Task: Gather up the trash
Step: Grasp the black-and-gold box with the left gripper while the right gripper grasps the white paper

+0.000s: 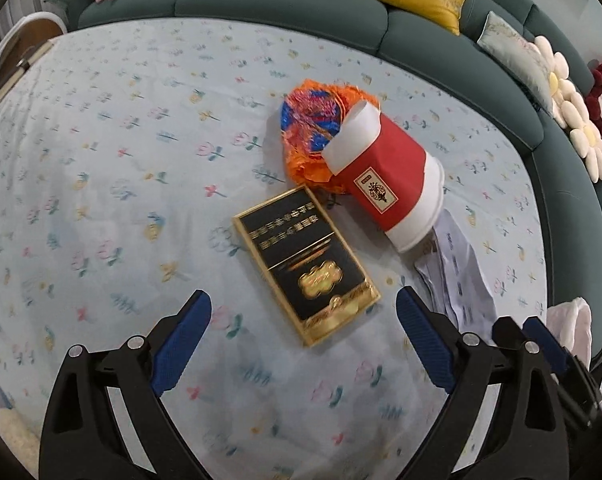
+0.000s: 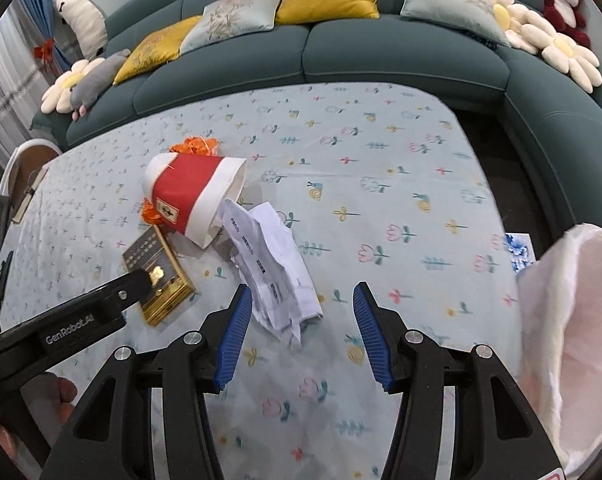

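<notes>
Crumpled paper (image 2: 275, 264) just ahead, right claw (image 2: 299, 338) agape.

Four pieces of trash lie close together on the counter (image 1: 101, 152), which is covered in a pale blue floral cloth. A red and white paper cup (image 1: 389, 180) lies on its side, a small label on its red band, its bottom resting on an orange and blue crinkled wrapper (image 1: 313, 120) behind it. Its open mouth faces a crumpled white printed paper (image 2: 269, 256), which touches the rim and spreads toward the near edge. Just beside the cup, a flat black box (image 1: 307, 264) with gold trim lies face up, set at an angle, one corner near the wrapper.
</notes>
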The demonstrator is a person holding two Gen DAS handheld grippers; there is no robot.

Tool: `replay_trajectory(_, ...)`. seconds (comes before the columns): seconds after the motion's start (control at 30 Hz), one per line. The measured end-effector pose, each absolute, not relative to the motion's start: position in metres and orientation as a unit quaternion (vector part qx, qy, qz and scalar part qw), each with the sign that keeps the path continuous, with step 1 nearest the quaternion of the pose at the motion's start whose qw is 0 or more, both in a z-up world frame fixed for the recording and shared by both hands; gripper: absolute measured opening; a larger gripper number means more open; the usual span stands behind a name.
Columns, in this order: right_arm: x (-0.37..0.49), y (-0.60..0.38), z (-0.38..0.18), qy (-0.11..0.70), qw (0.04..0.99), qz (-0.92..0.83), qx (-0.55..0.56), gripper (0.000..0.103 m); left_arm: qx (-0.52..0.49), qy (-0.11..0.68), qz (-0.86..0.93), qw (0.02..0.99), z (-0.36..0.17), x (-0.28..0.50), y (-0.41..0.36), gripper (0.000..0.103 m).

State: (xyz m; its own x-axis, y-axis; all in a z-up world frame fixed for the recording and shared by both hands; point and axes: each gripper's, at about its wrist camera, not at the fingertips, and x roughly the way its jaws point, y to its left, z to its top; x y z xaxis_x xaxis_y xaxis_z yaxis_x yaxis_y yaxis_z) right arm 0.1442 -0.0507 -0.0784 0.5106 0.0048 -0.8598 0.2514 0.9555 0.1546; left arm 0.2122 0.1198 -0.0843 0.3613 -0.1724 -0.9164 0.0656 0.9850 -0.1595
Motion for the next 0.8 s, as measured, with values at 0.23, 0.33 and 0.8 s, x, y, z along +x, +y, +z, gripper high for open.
replay_trajectory(0.23,0.161,-0.053,-0.097,0.503,0.851,-0.069,0.136,0.052,-0.028,0.579,-0.053,0.813,-0.106,0.231,0.105,0.089)
replay_trajectory(0.33,0.163,-0.054,-0.103,0.509,0.846,-0.064,0.141,0.051,-0.019,0.575,-0.042,0.817,-0.109,0.233,0.103,0.09)
replay_trajectory(0.8,0.142,-0.042,-0.096,0.504,0.854,-0.031,0.125,0.011,0.022,0.551,-0.067,0.831,-0.096,0.19,0.082,0.063)
